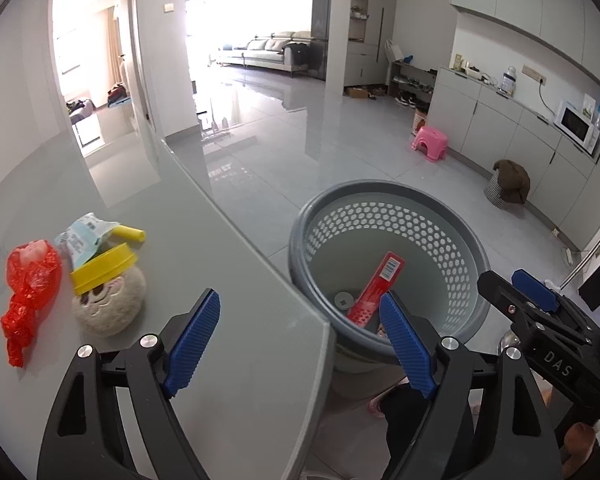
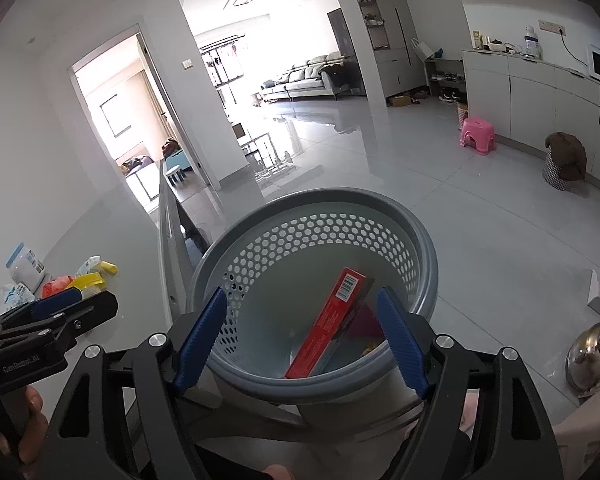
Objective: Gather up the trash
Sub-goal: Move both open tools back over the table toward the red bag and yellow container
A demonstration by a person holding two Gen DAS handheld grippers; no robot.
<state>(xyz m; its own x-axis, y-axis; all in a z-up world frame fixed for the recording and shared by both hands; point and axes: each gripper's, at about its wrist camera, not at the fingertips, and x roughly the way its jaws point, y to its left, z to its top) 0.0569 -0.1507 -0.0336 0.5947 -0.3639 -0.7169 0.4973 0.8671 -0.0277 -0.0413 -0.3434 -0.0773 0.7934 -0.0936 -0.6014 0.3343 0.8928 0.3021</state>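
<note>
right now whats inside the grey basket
A long red box leans inside the basket, a round grey disc lies on the bottom, and something purple sits behind the box. The box hides the rest.

Round grey perforated plastic bin [image 1: 384,216] just beside table edge; long red cardboard box [image 1: 374,290] leaning inside (barcode end up). Crumpled red plastic bag [image 1: 26,292], yellow lid [image 1: 102,267], wrappers left of bin, on table.

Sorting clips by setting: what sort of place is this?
Most likely a home's open-plan living and dining area: a sofa at the far end, a microwave on a cabinet counter, and a shoe rack by the wall.
</note>
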